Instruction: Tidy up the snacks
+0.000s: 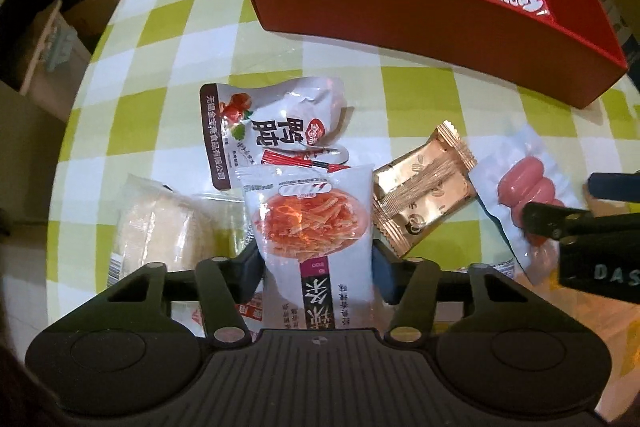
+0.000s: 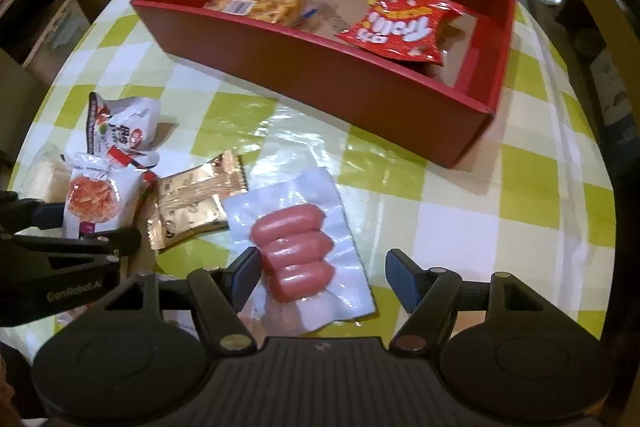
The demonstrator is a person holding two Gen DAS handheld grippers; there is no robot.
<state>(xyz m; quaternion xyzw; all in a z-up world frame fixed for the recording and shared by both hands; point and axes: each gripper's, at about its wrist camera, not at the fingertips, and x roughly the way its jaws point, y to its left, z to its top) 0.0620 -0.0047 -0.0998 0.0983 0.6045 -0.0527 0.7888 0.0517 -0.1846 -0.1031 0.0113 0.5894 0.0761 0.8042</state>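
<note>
My left gripper (image 1: 318, 263) has its fingers closed against both sides of the white packet (image 1: 316, 227) of orange strips, gripping low on the pack so it can be lifted clear of the pile. My right gripper (image 2: 322, 273) stands wide open, holding nothing, its left finger touching the sausage pack (image 2: 298, 247) lying between its fingers. The red box (image 2: 360, 83), ahead of both grippers, already contains two snacks, so I judge these are bound there.

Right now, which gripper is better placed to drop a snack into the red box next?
Left. The left gripper is shut on the shredded snack pouch, while the right gripper is open around the sausage pack.
</note>
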